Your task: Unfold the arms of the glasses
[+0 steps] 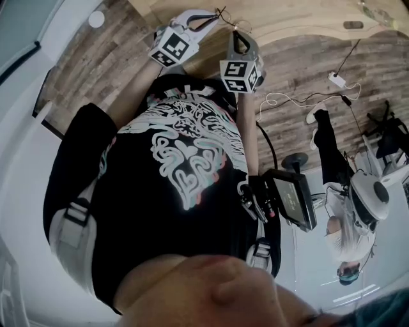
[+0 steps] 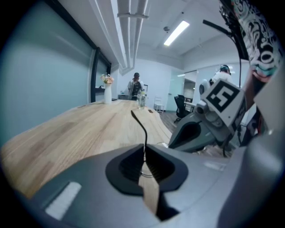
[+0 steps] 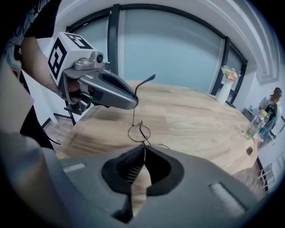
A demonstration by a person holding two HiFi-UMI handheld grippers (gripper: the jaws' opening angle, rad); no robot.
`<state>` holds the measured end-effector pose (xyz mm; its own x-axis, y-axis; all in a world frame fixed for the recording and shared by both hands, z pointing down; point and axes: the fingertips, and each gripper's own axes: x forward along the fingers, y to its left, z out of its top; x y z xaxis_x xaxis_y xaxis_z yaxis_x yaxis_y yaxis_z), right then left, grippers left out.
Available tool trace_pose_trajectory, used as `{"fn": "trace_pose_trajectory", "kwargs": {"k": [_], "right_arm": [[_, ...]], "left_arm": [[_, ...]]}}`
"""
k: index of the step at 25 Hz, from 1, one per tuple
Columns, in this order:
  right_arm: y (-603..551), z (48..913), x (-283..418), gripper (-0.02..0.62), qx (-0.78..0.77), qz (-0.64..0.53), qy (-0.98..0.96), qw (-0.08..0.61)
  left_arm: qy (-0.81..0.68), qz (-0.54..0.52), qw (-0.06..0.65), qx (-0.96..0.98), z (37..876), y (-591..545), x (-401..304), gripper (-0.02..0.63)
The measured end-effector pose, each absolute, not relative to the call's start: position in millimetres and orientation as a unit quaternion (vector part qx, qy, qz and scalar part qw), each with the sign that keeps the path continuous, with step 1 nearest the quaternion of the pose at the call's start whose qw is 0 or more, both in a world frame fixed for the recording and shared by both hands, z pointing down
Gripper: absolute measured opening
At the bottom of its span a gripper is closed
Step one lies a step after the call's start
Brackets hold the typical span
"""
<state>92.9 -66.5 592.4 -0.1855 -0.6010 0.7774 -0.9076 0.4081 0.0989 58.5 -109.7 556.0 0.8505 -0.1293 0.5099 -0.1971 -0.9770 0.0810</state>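
Thin wire-framed glasses hang between my two grippers above the wooden table. In the right gripper view a round lens rim sits just ahead of my right gripper, which is shut on the frame's wire. In that same view my left gripper is shut on one temple arm, whose dark tip sticks up past it. In the left gripper view that arm rises from the shut left gripper, with the right gripper close by. In the head view the left gripper and right gripper nearly meet.
A white vase with flowers and bottles stand at the table's far end, where a person stands. Office chairs lie beyond. In the head view, a screen on a stand and white cables are on the wood floor.
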Motion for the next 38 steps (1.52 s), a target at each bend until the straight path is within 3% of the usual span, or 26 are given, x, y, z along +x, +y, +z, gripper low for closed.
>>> {"fn": "trace_pose_trajectory", "kwargs": {"k": [6,31,35,38], "right_arm": [[-79.9,582.0,81.8,0.061,0.488,0.16,-0.757,0.404],[-80.7,598.3,66.3,0.058,0.398,0.064,-0.764,0.503],[-86.3,600.4,70.6,0.008,0.39,0.029,-0.751,0.531],[-86.8,601.9,70.2,0.005,0.385,0.013,-0.747,0.543]], "left_arm": [[-0.073,0.271,0.058,0.958,562.9,-99.2,54.6,-0.005],[-0.06,0.278,0.034,0.958,551.0,-87.8,55.4,-0.005],[-0.056,0.282,0.03,0.957,550.7,-90.2,58.6,-0.005],[-0.058,0.282,0.028,0.957,551.4,-93.0,60.7,-0.005]]}}
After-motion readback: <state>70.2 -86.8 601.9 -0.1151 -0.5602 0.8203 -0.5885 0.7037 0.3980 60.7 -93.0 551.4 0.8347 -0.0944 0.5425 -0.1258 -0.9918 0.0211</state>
